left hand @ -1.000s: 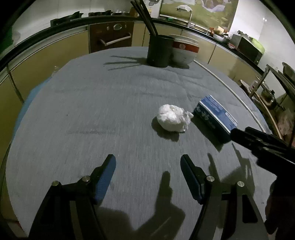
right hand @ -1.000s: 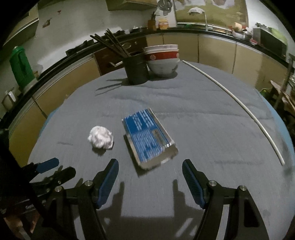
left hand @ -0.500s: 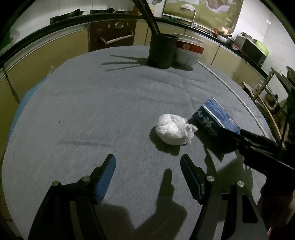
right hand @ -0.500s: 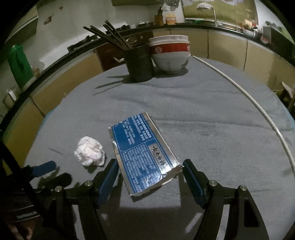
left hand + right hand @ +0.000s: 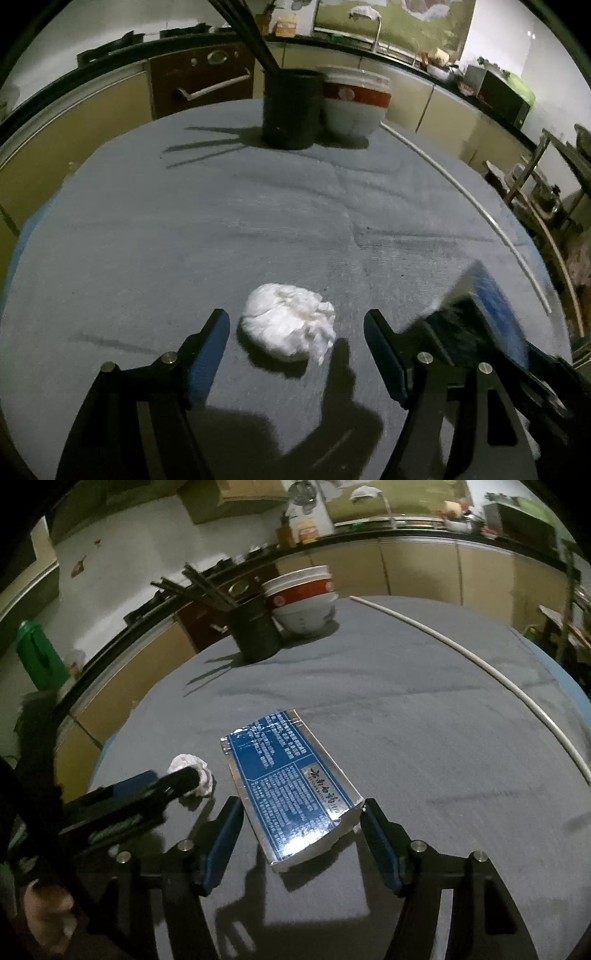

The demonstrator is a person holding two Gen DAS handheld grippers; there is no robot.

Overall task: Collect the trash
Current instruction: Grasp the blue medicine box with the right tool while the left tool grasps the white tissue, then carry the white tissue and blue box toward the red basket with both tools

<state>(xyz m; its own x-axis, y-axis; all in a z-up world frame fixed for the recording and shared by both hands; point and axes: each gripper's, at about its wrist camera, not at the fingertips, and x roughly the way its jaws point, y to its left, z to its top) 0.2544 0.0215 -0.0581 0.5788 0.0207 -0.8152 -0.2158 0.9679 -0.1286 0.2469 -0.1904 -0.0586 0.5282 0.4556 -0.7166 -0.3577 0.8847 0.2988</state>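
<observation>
A crumpled white tissue ball [image 5: 288, 321] lies on the grey tablecloth, between the open fingers of my left gripper [image 5: 295, 350]. A flat blue and silver packet [image 5: 291, 786] lies to its right, its near end between the open fingers of my right gripper [image 5: 301, 838]. In the left wrist view the packet [image 5: 495, 306] shows blurred at the right, partly behind the right gripper [image 5: 454, 325]. In the right wrist view the left gripper [image 5: 155, 786] covers part of the tissue ball [image 5: 195, 775]. Neither gripper holds anything.
A black pot of chopsticks [image 5: 290, 107] and stacked red and white bowls [image 5: 352, 103] stand at the table's far side. A thin white rod [image 5: 480, 668] lies along the right side. Kitchen cabinets ring the round table [image 5: 147, 221].
Both grippers have moved forward and lower. The tissue ball now sits between the left fingers and the packet's near end between the right fingers. Both stay open.
</observation>
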